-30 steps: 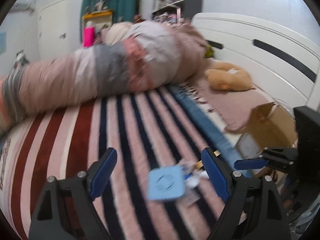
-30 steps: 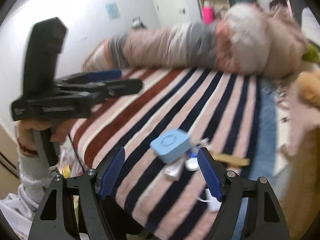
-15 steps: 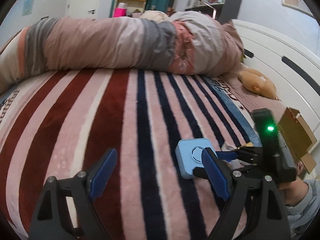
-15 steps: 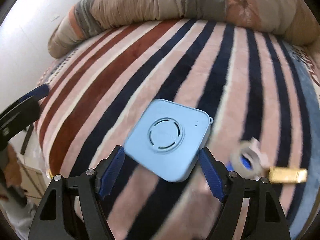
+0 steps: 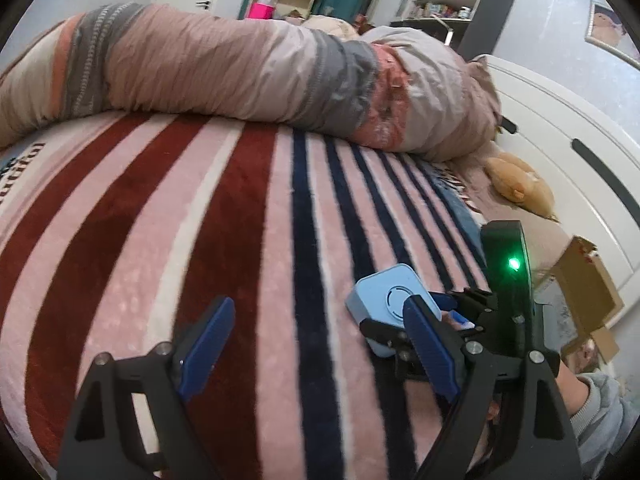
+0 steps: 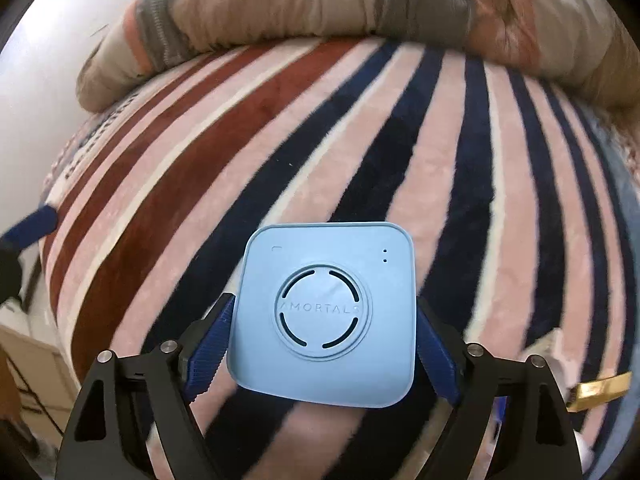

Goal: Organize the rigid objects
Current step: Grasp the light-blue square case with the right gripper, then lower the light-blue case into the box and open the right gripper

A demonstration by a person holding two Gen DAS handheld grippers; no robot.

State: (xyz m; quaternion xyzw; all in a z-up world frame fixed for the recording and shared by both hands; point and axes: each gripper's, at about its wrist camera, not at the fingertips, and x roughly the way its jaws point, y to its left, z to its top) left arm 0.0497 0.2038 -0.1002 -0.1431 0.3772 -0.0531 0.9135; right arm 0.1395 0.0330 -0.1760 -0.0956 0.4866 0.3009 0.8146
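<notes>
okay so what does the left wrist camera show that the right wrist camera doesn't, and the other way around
Only the left wrist view shows the cardboard box, the tan plush toy and the right claw's green light. Only the right wrist view shows the gold bar and the box's AMORTALS lettering. Both show the blue box between the right claw fingers and the striped blanket.

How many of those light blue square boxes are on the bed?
1: the light blue square box sits between the right gripper's fingers, above the striped blanket. Others could be hidden.
</notes>
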